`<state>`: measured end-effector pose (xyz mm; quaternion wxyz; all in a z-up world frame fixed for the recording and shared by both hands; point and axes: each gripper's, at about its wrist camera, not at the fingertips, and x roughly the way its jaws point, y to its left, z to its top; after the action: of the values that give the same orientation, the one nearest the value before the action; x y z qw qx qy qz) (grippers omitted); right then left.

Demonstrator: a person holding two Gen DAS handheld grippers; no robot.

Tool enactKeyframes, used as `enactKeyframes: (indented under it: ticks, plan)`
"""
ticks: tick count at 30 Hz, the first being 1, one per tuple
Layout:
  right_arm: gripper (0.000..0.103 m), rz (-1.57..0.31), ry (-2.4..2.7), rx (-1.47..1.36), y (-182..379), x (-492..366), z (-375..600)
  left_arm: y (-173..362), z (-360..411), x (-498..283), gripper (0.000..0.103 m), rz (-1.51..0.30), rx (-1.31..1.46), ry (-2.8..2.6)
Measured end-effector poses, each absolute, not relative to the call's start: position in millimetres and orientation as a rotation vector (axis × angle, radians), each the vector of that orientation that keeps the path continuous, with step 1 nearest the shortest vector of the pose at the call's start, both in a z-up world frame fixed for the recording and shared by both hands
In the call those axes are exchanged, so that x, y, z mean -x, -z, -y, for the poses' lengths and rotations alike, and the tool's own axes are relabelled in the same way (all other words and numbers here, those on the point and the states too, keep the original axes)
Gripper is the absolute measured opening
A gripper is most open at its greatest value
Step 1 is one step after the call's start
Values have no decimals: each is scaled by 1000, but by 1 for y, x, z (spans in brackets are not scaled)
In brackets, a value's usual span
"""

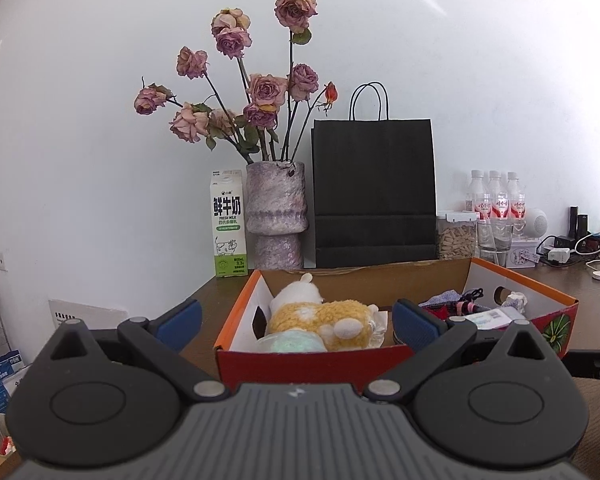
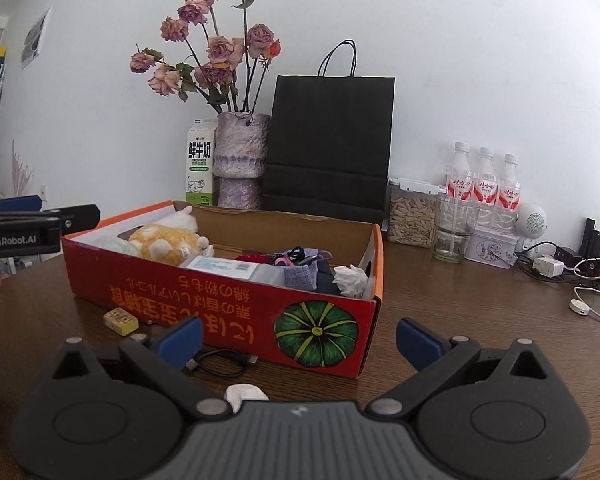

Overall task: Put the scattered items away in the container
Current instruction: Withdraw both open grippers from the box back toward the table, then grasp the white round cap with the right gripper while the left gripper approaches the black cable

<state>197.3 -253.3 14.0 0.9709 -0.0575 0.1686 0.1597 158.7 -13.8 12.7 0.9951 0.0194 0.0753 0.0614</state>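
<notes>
A red cardboard box [image 2: 228, 312] with an orange rim [image 1: 236, 312] stands on the brown table. Inside lie a yellow and white plush toy [image 1: 320, 316] [image 2: 168, 242], a pale green packet [image 1: 296, 344], a tissue pack [image 2: 224, 266], a crumpled white paper [image 2: 350, 278] and small dark items. In front of the box lie a yellow packet [image 2: 120, 320], a black cable [image 2: 220, 362] and a white object [image 2: 244, 394]. My left gripper [image 1: 296, 316] is open before the box's short end. My right gripper [image 2: 298, 336] is open near the long side, empty.
Against the wall behind the box stand a milk carton [image 1: 229, 224], a vase of dried roses [image 1: 276, 216] and a black paper bag [image 1: 374, 192]. At the right are a jar of seeds [image 2: 410, 216], a glass [image 2: 456, 226], three bottles [image 2: 484, 184], a tin and chargers with cables [image 2: 548, 266].
</notes>
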Motion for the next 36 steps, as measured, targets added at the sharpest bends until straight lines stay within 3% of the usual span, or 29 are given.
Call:
enactKeyframes:
  ticks: [19, 21, 25, 27, 29, 36]
  plan:
    - [100, -542, -380, 107, -3, -213, 251, -2, -7, -145, 103, -292, -2, -153]
    - [94, -566, -372, 110, -1, -219, 247, -2, -7, -146, 103, -302, -3, -152]
    - [64, -646, -370, 125, 7, -229, 237, -2, -8, -148, 103, -321, 0, -152]
    - [58, -646, -404, 120, 7, -227, 236, -1, -8, -150, 103, -332, 1, -152]
    - [25, -634, -424, 118, 7, -223, 235, -1, -9, -151, 103, -341, 5, -151]
    - [24, -593, -418, 84, 2, -216, 240, 1, -9, -156, 103, -373, 9, -141]
